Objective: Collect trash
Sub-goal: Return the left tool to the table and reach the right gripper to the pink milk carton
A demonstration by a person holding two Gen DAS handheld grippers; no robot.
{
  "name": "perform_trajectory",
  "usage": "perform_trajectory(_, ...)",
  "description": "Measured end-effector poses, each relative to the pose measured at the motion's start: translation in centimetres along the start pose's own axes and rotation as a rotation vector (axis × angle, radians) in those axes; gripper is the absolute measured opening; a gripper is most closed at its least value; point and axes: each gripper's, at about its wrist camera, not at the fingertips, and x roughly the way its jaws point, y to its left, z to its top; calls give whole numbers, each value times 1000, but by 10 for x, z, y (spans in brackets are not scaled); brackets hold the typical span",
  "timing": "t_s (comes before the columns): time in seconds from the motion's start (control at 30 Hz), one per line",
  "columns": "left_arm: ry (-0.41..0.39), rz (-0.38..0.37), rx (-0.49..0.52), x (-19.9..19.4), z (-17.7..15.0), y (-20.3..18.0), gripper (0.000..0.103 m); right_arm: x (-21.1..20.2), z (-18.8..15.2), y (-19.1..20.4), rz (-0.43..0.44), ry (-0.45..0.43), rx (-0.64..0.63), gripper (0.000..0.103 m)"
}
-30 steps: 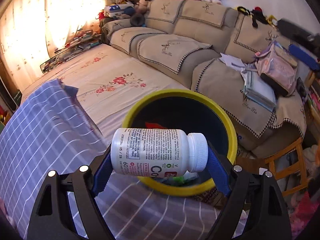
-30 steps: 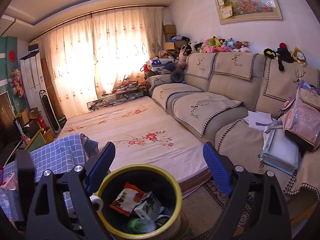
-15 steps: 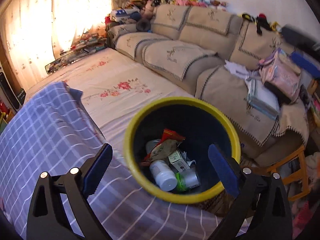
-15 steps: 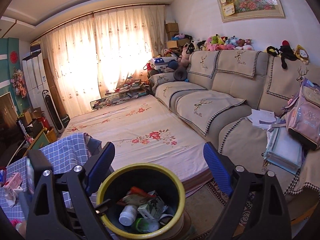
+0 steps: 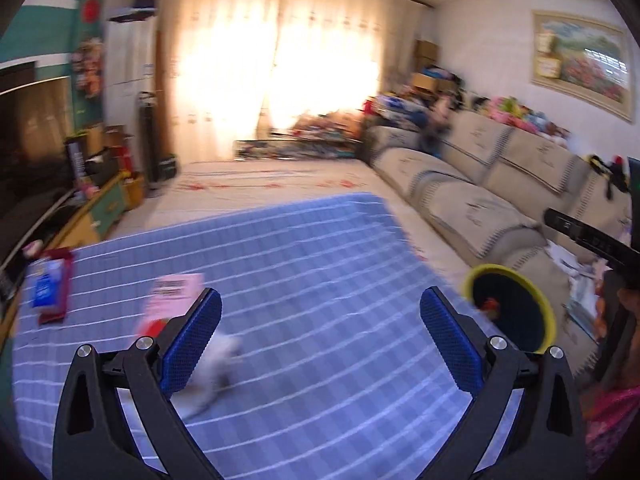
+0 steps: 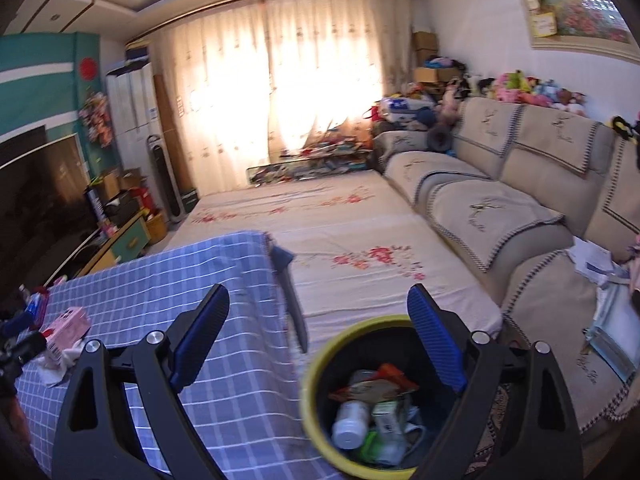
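Left wrist view: left gripper (image 5: 321, 332) jaws, just widened, gape empty; blurred pink box (image 5: 171, 295), label unreadable, perhaps beyond the left jaw.
Right gripper (image 6: 318, 332) gapes empty.

The left wrist view looks down along its gripper (image 5: 320, 332) across the blue checked counter (image 5: 320, 264) toward the bright curtained window (image 5: 276, 80), blurred. The right wrist view looks the same way from nearer the yellow-rimmed round bin (image 6: 316, 364), just below its gripper (image 6: 320, 328). Both share counter, bin, window and beige sofa (image 6: 492, 208).
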Motion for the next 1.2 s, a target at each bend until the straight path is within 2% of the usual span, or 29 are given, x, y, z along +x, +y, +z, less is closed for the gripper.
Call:
perform_trajectory(0.23,-73,240,-184,-39,-16,114,96,23,9,90,137,44,-97,86)
perform_trajectory(0.33,-94,279,-238,-48,-22,141,93,35,9,130,218,86,-134,86)
perform_trajectory(0.5,-94,345,-228,-51,-29,151,91,53,-1,197,336,176,-201,86)
perform_trajectory(0.63,-89,366,-243,-55,-33,153,87,58,-11,244,413,228,-223,86)
perform_trajectory(0.7,-96,382,-264,-59,-34,160,80,57,-18,265,436,243,-236,86)
perform_trajectory(0.8,-98,394,-294,-62,-35,169,77,49,-28,284,470,242,-239,86)
perform_trajectory(1.03,-114,412,-347,-70,-40,185,77,48,-55,325,508,287,-273,81)
perform_trajectory(1.2,-117,414,-377,-73,-42,192,77,55,-68,345,479,299,-309,77)
